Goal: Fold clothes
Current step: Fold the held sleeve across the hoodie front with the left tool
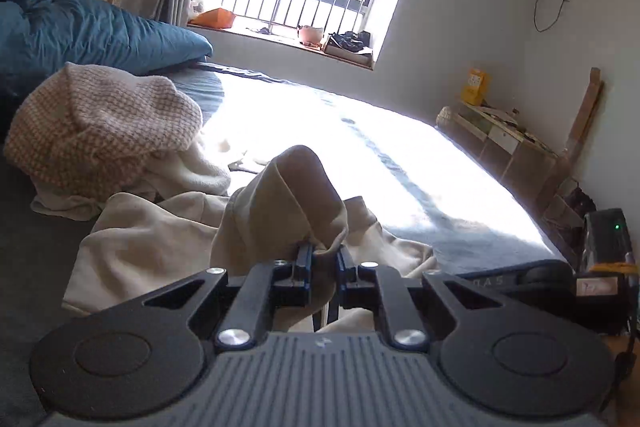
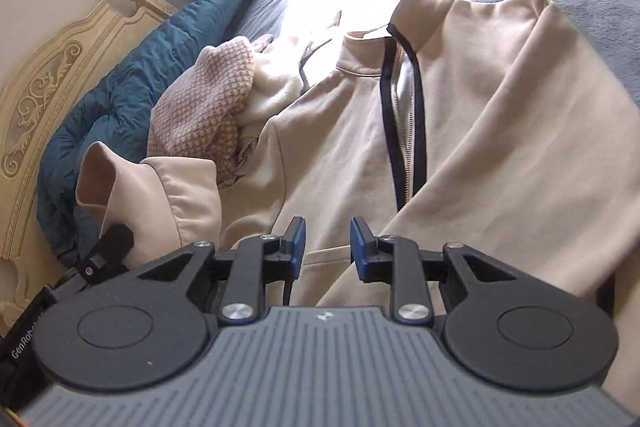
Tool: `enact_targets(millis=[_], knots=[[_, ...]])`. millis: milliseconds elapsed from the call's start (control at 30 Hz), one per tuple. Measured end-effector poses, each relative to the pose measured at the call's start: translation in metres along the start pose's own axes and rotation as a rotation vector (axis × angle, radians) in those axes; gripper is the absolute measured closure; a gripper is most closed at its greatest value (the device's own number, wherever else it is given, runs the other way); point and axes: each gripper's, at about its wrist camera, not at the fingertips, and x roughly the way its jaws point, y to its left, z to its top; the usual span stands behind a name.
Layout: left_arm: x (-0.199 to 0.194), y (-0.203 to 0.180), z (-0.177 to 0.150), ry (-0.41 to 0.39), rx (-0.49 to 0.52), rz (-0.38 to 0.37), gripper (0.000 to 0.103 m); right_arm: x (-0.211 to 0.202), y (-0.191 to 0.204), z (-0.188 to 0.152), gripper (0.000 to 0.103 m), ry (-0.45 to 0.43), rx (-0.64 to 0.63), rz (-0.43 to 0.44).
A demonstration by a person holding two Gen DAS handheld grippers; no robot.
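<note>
Ahead, the beige zip jacket (image 2: 480,131) sprawls on the bed (image 1: 400,163). Tilted downward, the left hand-held gripper (image 1: 323,257) pinches its raised sleeve (image 1: 280,203); the right hand-held gripper (image 2: 328,247), also angled down, hovers parted above the jacket's front.

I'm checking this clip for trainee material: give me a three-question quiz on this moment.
1. True or false: the left gripper is shut on beige fabric.
2. The beige zip jacket has zip trim that is: A red, B dark, C green.
3. Which garment lies between the jacket and the teal duvet?

Key: 1 true. 2 B. 3 the pink-and-white checked knit. The right gripper is open above the jacket.
</note>
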Motion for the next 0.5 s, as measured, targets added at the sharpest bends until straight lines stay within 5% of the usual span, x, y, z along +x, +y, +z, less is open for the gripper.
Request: enact_targets(millis=[100, 200, 300, 500], knots=[[0.031, -0.018, -0.046, 0.177, 0.099, -0.016, 0.088, -0.017, -0.036, -0.005, 0.077, -0.021, 0.092, -0.025], [0.040, -0.019, -0.074, 0.318, 0.068, -0.061, 0.082, -0.026, -0.068, -0.010, 0.077, -0.041, 0.179, -0.048], [0.026, -0.002, -0.076, 0.331, -0.003, -0.079, 0.072, -0.028, -0.083, -0.014, 0.074, -0.026, 0.238, -0.031], [0.014, 0.017, -0.064, 0.360, -0.167, -0.053, 0.061, -0.018, -0.079, -0.009, 0.047, 0.043, 0.205, 0.024]])
